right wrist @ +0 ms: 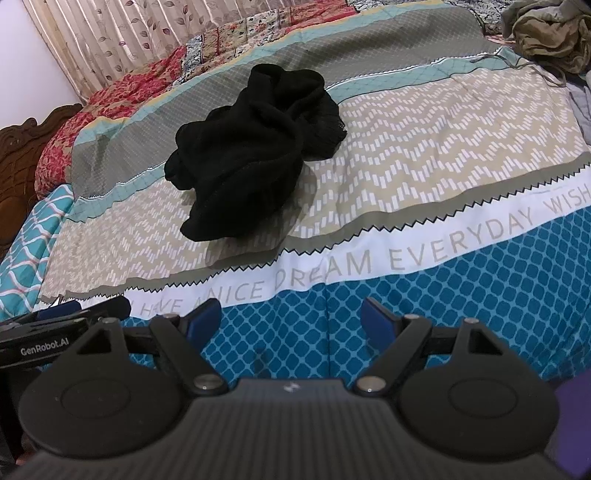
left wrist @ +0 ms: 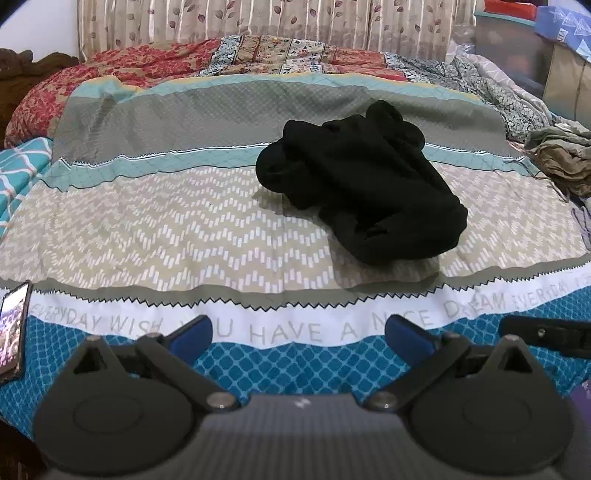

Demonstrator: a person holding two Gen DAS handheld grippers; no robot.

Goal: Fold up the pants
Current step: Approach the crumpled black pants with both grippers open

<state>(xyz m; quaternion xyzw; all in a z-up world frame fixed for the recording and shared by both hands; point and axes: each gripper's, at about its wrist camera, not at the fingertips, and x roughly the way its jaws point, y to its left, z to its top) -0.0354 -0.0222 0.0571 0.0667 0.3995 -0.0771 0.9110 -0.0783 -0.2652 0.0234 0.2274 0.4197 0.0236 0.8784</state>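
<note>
The black pants (left wrist: 360, 177) lie crumpled in a heap on the patterned bedspread (left wrist: 155, 229), right of the middle in the left wrist view. They also show in the right wrist view (right wrist: 251, 155), left of the middle. My left gripper (left wrist: 299, 334) is open and empty, low over the blue front band of the bedspread, well short of the pants. My right gripper (right wrist: 293, 319) is open and empty, also over the blue band (right wrist: 461, 295), near the front edge. The left gripper's body shows at the left of the right wrist view (right wrist: 48, 332).
A phone (left wrist: 13, 332) lies at the front left edge of the bed. A heap of olive clothes (left wrist: 561, 155) sits at the right side, also in the right wrist view (right wrist: 550, 33). A red floral quilt (left wrist: 122, 70) and curtain lie behind. Storage boxes (left wrist: 517, 40) stand far right.
</note>
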